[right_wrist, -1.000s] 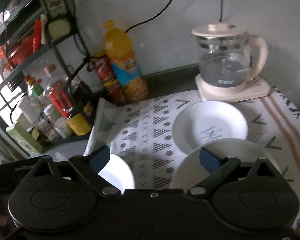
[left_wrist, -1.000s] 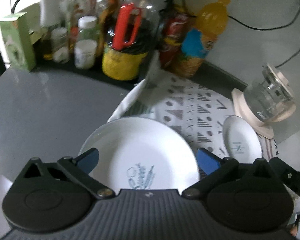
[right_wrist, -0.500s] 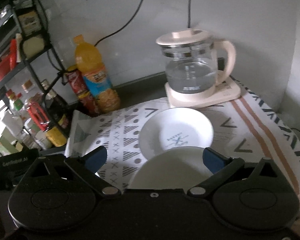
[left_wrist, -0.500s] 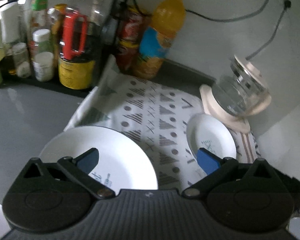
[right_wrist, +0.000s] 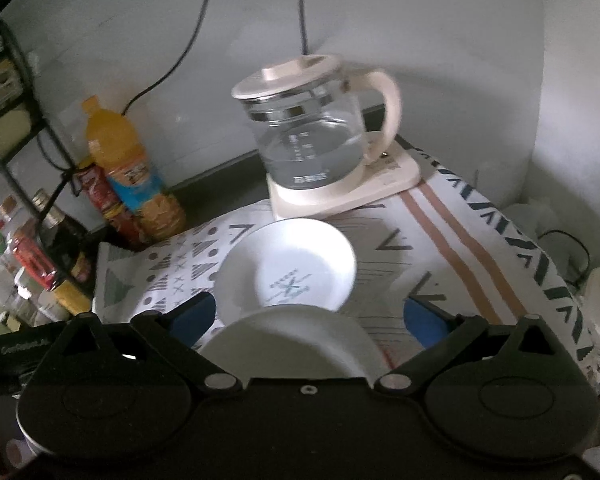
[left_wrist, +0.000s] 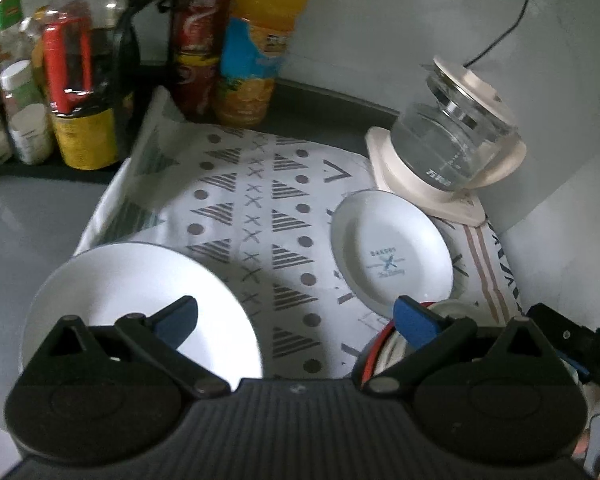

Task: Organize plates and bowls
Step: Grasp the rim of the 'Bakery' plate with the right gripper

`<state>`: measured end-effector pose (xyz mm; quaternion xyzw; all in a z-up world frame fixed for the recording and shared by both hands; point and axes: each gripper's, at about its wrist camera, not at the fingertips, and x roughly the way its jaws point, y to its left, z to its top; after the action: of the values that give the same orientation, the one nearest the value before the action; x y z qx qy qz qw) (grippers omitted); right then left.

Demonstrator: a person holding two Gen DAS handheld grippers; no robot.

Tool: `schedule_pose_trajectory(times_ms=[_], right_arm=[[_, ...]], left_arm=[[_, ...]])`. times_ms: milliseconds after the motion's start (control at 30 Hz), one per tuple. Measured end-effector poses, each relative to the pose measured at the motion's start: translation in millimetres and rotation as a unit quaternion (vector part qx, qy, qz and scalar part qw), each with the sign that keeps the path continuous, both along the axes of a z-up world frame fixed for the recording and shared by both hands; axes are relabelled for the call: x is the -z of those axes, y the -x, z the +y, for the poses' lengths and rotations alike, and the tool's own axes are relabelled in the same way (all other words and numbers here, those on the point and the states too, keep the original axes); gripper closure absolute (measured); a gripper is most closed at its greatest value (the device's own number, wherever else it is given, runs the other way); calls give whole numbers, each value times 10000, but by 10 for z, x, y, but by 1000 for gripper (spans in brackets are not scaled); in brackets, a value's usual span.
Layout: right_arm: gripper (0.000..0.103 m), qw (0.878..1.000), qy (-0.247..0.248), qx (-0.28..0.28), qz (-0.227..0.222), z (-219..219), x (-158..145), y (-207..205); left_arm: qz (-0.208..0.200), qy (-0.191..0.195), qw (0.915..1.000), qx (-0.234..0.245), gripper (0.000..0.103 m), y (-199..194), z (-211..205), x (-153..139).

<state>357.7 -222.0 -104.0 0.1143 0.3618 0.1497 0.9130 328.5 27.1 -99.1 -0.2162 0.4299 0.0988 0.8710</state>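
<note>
A large white plate (left_wrist: 140, 300) lies at the near left edge of the patterned cloth (left_wrist: 252, 208). My left gripper (left_wrist: 296, 318) hovers open above the cloth, its left finger over that plate. A small white plate with a blue print (left_wrist: 390, 250) rests beside the kettle; it shows again as the small plate (right_wrist: 288, 268) in the right wrist view. A white bowl (right_wrist: 296, 340) sits just under my right gripper (right_wrist: 308, 314), which stands open with the bowl's rim between its blue fingers. A red-rimmed bowl (left_wrist: 380, 354) peeks out by the left gripper's right finger.
A glass kettle (right_wrist: 316, 140) on a cream base stands at the back right. An orange drink bottle (left_wrist: 256, 52), red cans (left_wrist: 194, 44) and several bottles and jars (left_wrist: 68, 76) line the back left. Grey counter (left_wrist: 32, 224) lies left of the cloth. Cords hang on the wall.
Both grippers have swung to the right. The large plate slid to the left in the left view. The kettle and small plate came closer and more central in the right view.
</note>
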Motion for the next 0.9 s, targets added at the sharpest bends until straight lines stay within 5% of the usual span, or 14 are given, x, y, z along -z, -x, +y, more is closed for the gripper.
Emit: schedule_pose_trajectory(times_ms=[333, 900], right_arm=[[19, 9986, -259, -44, 460, -92, 136, -507], [19, 9851, -115, -414, 1665, 65, 660, -1415]], left_arm=[[125, 252, 9996, 67, 4, -424, -68, 157], [858, 388, 9955, 121, 21, -1178, -13, 718]])
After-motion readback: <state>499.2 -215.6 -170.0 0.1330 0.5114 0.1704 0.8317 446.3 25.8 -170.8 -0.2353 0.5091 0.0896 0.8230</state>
